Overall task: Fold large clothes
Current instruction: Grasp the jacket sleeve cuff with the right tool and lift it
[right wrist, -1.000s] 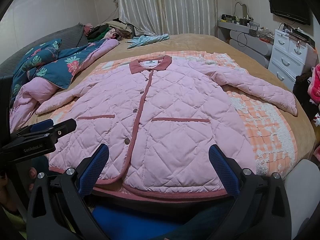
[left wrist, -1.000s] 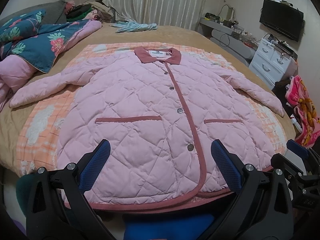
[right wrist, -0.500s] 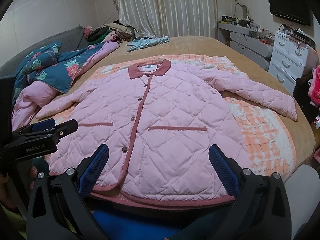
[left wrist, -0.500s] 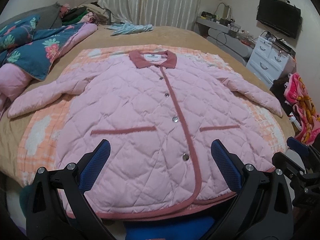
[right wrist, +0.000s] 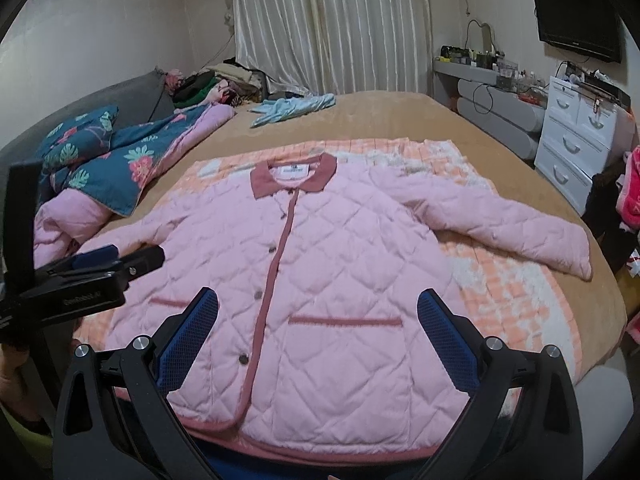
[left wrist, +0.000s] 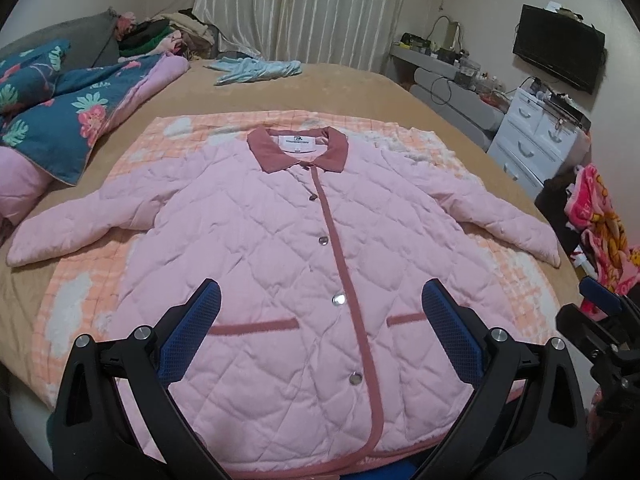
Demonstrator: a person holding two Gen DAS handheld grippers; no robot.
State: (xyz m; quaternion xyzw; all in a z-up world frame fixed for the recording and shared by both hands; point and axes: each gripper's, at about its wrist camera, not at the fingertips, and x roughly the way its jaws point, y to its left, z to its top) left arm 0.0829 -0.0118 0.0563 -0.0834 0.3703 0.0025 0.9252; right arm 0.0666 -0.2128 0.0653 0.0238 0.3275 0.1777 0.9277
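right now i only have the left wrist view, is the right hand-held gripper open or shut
Observer: Open. In the right wrist view the right hand-held gripper has its fingers wide apart with nothing gripped; only the jacket shows between them.
Operator: can you see my left one from there
Observer: Yes. The left hand-held gripper shows at the left edge of that view, in front of the jacket's sleeve on that side.
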